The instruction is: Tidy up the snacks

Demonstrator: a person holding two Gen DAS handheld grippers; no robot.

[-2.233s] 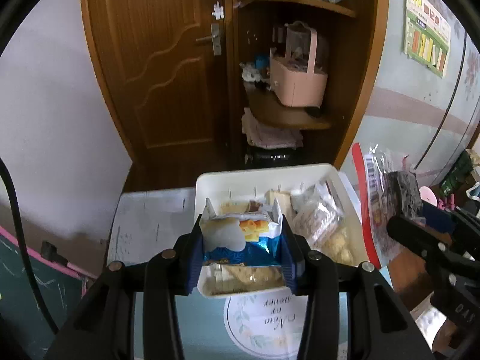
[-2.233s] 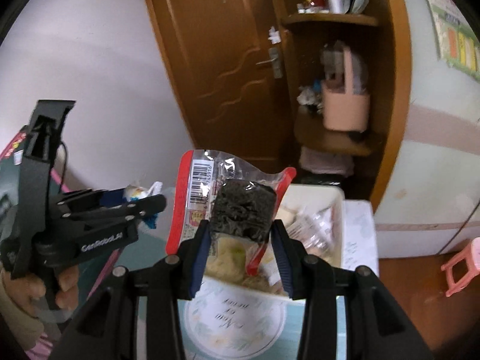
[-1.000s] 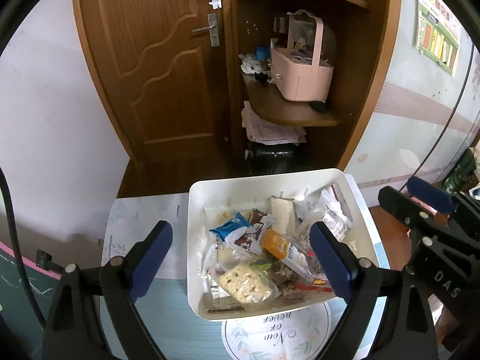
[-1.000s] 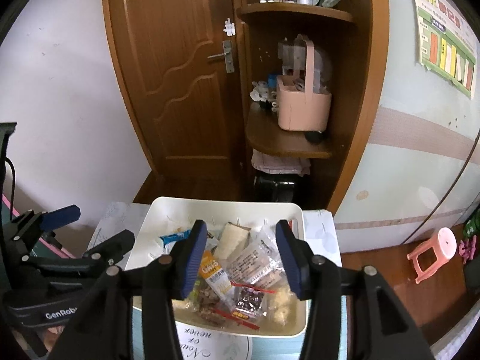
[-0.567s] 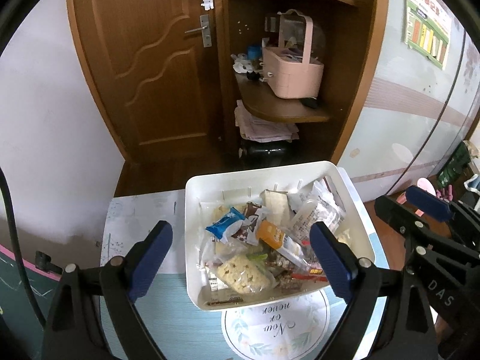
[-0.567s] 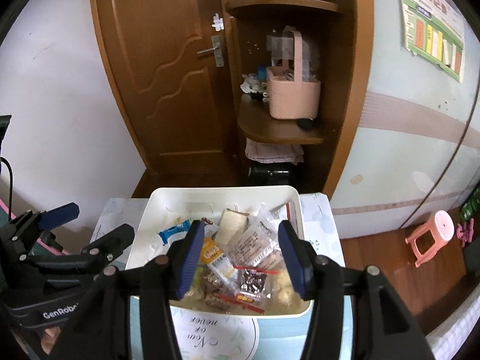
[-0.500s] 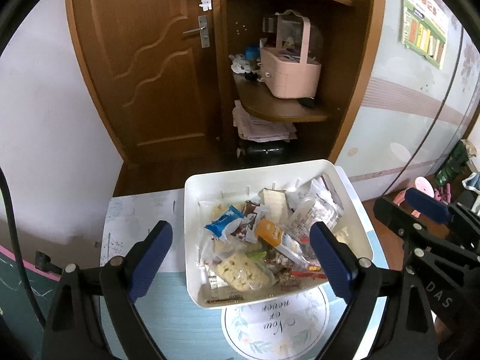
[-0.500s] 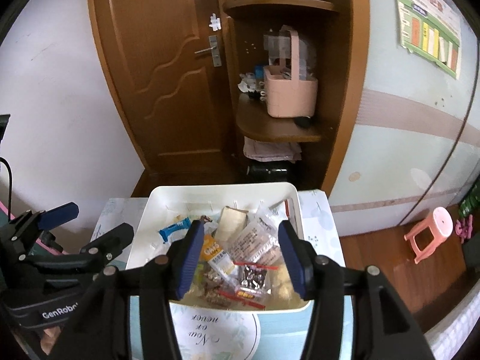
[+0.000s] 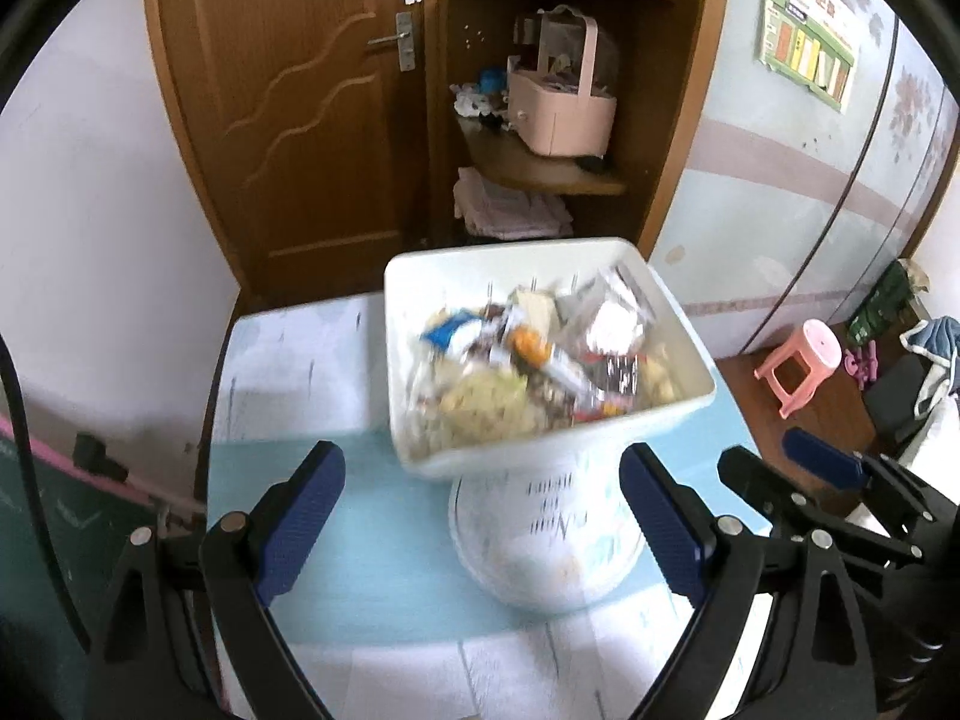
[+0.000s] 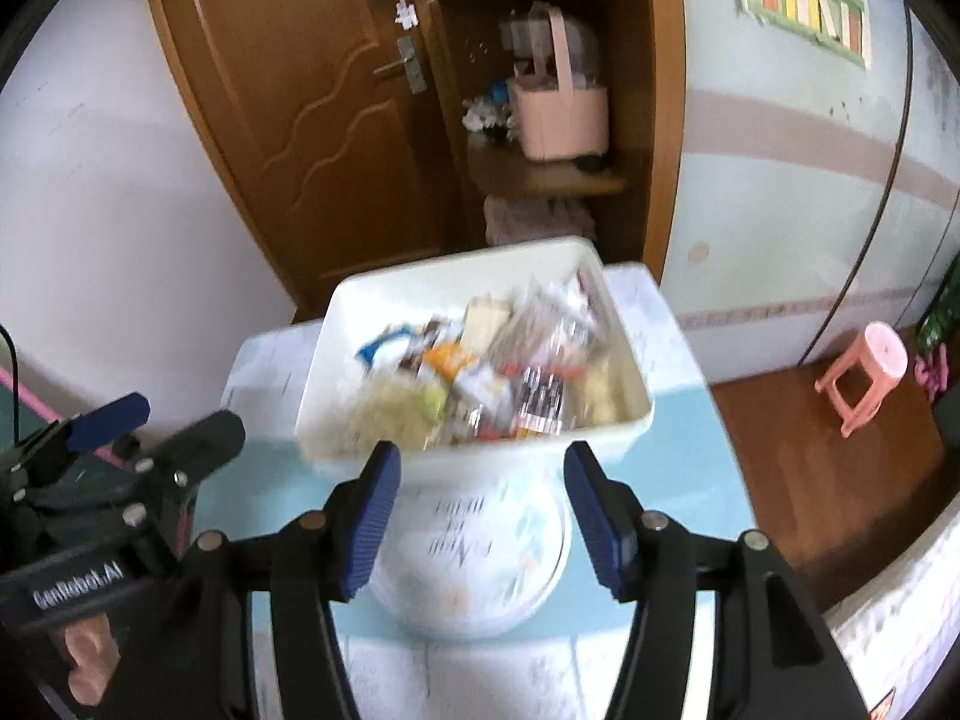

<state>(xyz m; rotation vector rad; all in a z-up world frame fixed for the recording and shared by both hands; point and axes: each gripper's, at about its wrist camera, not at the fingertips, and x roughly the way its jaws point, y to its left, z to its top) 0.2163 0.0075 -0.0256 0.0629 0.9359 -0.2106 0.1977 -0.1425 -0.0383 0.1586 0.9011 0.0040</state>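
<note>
Your left gripper is wide open and empty, right gripper opening on nothing, since snacks sit in the white bin.

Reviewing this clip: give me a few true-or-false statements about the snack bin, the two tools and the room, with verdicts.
1. The white plastic bin holds mixed snack packets. True.
2. The left tool grips a blue packet. False: nothing is between its wide-open pads.
3. The right tool is empty. True; its jaws are opening.
4. The brown wooden door stands wide open. False: it is closed.
5. A pink plastic stool stands on the floor. True.
6. The bin rests on the floor. False: it sits on the pale blue tabletop.
</note>
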